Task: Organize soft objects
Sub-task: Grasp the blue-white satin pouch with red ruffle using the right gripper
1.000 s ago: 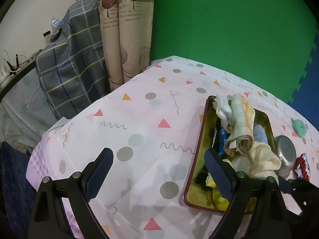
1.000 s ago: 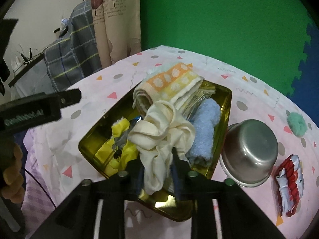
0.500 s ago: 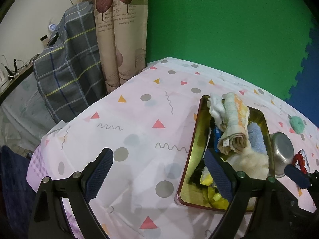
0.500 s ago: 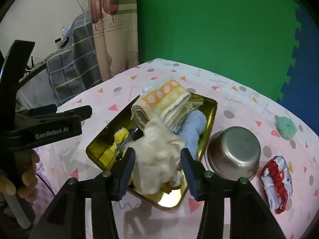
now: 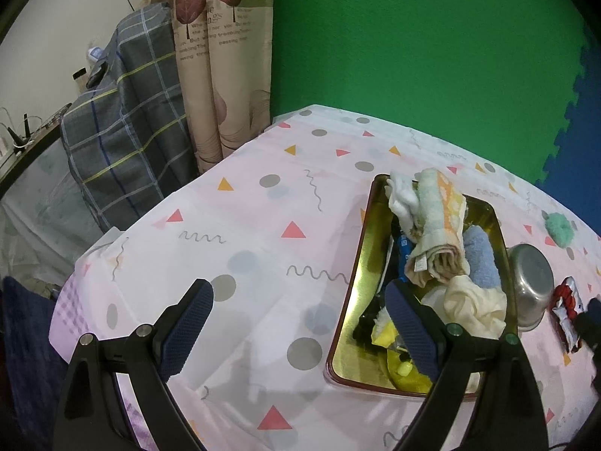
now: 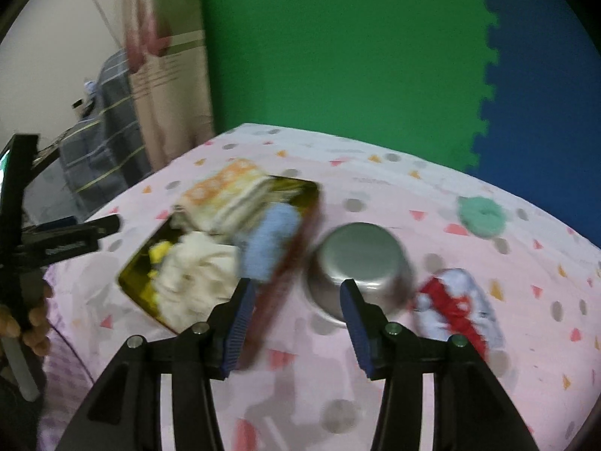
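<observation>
A gold tray (image 5: 360, 263) (image 6: 300, 195) on the table holds soft things: a cream cloth (image 5: 475, 310) (image 6: 195, 274), a rolled blue towel (image 5: 480, 255) (image 6: 270, 240), an orange and green folded towel (image 5: 437, 218) (image 6: 225, 188) and a white cloth (image 5: 402, 197). My left gripper (image 5: 296, 327) is open and empty over the tablecloth, left of the tray. My right gripper (image 6: 295, 312) is open and empty, above the tray's near right edge and a steel bowl (image 6: 360, 259) (image 5: 531, 282). A red and white soft item (image 6: 456, 308) (image 5: 567, 312) and a teal fluffy ball (image 6: 482, 214) (image 5: 559, 223) lie on the table.
The table wears a pink patterned cloth (image 5: 263, 233). Green and blue foam mats (image 5: 413, 56) stand behind it. A curtain (image 5: 221, 67) and a plaid cloth (image 5: 124, 124) are at the back left. The right wrist view is blurred by motion.
My right gripper has opened and let the cream cloth go into the tray, then pulled back and swung right towards the steel bowl. The left gripper has barely moved.
</observation>
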Demonstrator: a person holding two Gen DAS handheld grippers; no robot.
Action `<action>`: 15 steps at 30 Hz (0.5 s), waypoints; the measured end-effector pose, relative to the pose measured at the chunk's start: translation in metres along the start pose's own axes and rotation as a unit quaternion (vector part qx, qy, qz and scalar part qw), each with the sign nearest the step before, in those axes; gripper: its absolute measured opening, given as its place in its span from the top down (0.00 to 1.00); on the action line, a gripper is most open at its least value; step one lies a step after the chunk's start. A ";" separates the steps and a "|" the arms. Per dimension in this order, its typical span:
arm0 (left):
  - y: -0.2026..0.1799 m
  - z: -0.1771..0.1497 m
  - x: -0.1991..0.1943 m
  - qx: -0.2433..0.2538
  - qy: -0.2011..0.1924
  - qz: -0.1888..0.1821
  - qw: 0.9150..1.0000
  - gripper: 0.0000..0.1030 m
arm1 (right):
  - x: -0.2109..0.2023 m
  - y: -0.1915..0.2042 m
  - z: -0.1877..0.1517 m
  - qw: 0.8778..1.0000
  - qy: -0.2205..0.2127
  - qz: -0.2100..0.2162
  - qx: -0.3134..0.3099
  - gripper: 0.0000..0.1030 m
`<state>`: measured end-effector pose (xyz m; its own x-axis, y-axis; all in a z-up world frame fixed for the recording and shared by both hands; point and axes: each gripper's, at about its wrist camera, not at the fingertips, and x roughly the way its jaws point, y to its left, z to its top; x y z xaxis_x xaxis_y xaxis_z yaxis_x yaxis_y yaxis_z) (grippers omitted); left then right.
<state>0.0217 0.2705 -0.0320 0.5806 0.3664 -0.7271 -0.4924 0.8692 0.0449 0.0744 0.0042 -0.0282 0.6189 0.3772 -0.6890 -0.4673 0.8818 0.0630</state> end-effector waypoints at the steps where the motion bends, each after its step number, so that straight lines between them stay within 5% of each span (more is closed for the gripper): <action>1: 0.000 0.000 0.000 0.000 0.000 0.000 1.000 0.11 | -0.001 -0.012 -0.002 1.000 0.001 -0.013 0.005 0.53; 15: -0.012 -0.001 0.001 0.022 -0.005 -0.001 1.000 0.11 | 0.033 -0.112 -0.024 0.993 0.036 -0.096 0.056 0.52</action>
<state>0.0272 0.2603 -0.0338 0.5882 0.3689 -0.7196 -0.4623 0.8835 0.0750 0.1320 -0.0888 -0.0748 0.6414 0.1825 -0.7452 -0.2700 0.9629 0.0034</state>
